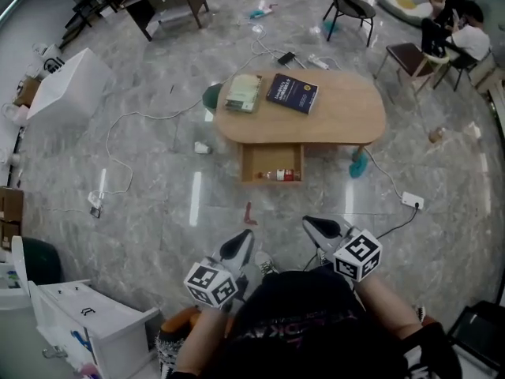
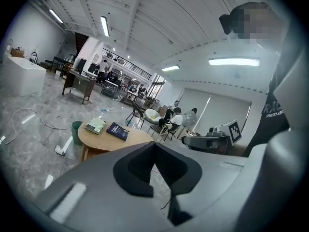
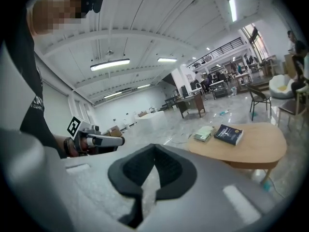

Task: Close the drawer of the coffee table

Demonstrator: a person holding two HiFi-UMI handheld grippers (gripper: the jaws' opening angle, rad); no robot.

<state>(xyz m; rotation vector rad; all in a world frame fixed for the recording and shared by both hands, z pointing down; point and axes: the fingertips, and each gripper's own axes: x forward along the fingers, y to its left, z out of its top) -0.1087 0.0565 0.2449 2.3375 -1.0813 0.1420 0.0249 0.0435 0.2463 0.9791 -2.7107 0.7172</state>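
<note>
Left gripper [image 1: 239,245], right gripper [image 1: 322,229] — both clenched, empty, well short of coffee table [image 1: 347,113]. Drawer [image 1: 251,163] open — likely approach step; next: reach, push front in.

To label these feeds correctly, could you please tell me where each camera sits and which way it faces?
Head view: on the head, steeply down at the table and open drawer; left claw, right claw and forearms show.
Left gripper view: on the left claw, facing the table; shut jaws, right claw, torso show.
Right gripper view: on the right claw, facing the table; shut jaws, left claw, torso show.
Shared: all three show the table and book.
</note>
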